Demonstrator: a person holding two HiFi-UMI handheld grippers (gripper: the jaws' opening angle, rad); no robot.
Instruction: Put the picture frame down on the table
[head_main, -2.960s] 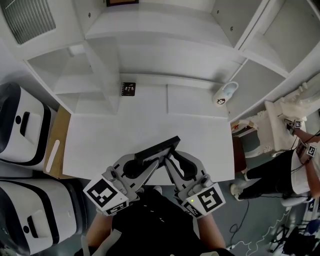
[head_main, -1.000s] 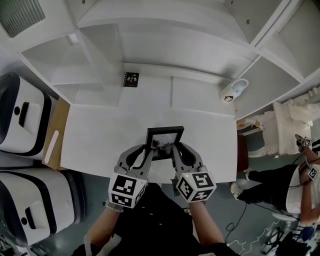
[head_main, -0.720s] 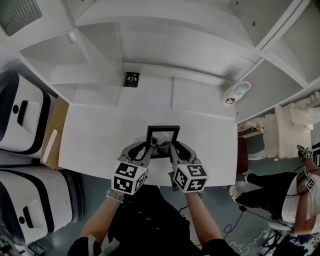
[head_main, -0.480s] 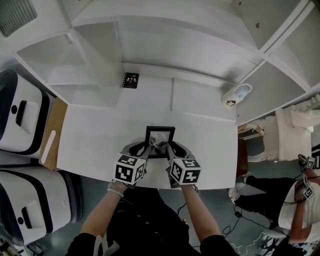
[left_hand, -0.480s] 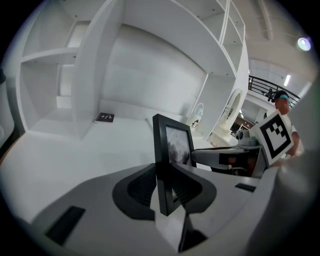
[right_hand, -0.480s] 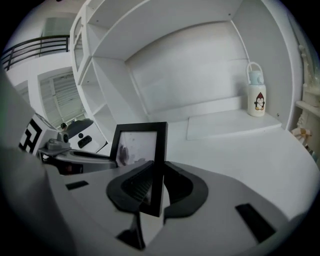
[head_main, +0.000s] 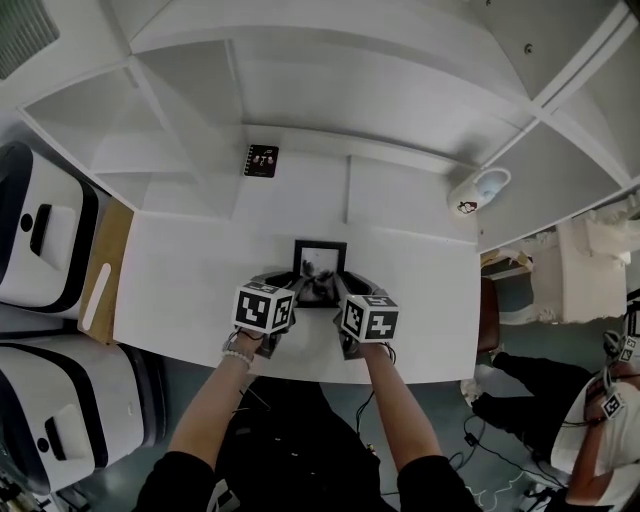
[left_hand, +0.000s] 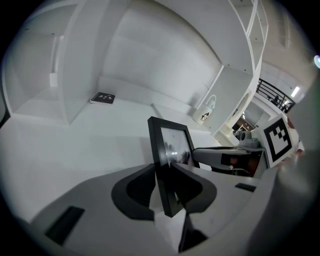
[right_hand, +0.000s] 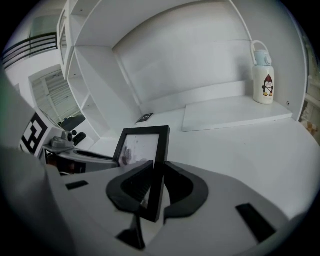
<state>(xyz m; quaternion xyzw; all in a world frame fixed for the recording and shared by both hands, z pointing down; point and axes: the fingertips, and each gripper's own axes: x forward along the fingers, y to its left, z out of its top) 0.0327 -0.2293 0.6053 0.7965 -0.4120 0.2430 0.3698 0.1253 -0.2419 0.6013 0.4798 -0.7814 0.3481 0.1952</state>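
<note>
The picture frame, black-edged with a pale print under glass, sits in mid-air or just at the surface near the front middle of the table, raised on its lower edge and leaning back so its face looks up toward the head view. The left gripper pinches its left side rail and the right gripper its right side rail; each gripper view shows the thin black edge pressed between the two dark pads, low down on the frame. Judging by that, the carrying part looks close to finished: the frame is down low over the white top, between the two marker cubes, but it is not yet released, and no view shows clearly whether its bottom edge touches the table. What seems left is to settle it onto the surface, either standing or laid flat, and then spread both sets of jaws and draw back. The tabletop is plain white and bare around the frame. Behind it rises a white shelf unit with open compartments; a small dark card lies on a low ledge to the back left, and a white bottle with a penguin on it stands to the back right. Bulky white and black machines stand left of the table, and another person is at the far right edge
</note>
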